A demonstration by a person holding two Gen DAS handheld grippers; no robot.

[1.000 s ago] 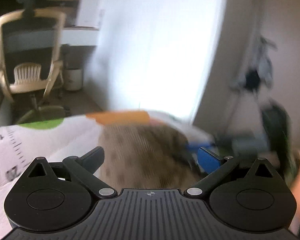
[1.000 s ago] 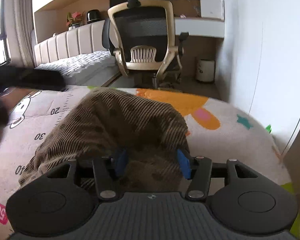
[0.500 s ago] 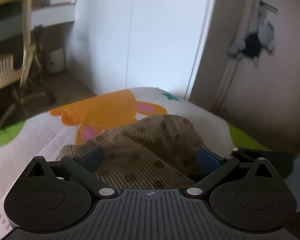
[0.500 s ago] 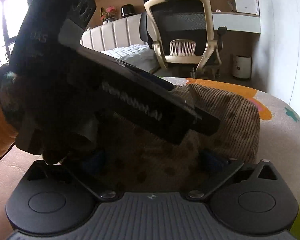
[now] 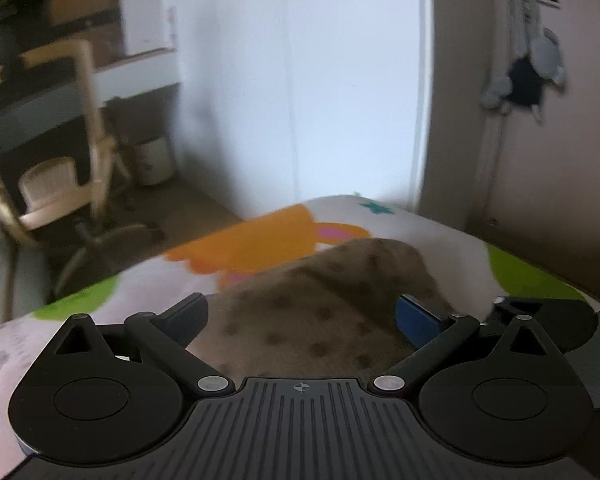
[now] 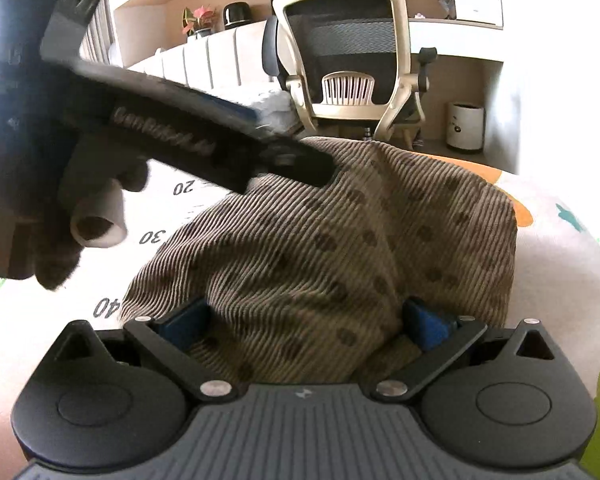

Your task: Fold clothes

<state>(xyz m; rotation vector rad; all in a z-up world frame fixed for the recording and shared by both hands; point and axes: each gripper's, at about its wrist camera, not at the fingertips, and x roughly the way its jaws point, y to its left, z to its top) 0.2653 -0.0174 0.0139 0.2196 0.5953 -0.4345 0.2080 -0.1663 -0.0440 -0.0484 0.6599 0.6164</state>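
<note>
- Bedroom setting: padded play mat point(image 6: 547, 264) under everything, soft and quilted, printed with an orange cartoon shape, a teal star, green patches and a ruler scale reading 20, 30, 40 along its left side.
- Beyond the mat's far edge: mesh-backed office chair point(image 6: 351, 52) with a cream frame, a small white bin point(image 6: 465, 126), a tufted headboard; white wall to the right.
- Brown corduroy garment point(image 6: 339, 240), fine ribbed pile with darker spots, lies bunched in a rounded mound mid-mat; its far end is a smooth folded curve, its near end runs in between my jaws.
- My right gripper point(image 6: 305, 320): jaws spread wide, blue pads on either side of the cloth, not pinching it.
- My left gripper point(image 5: 300, 318): jaws also spread wide over the same cloth point(image 5: 319, 304), pads apart from it; view is blurred.
- From the right view, the left gripper's black body point(image 6: 148, 120) hangs over the garment's upper-left edge, my hand behind it.
- Open mat shows left and right of the mound; the wall crowds the right edge.
</note>
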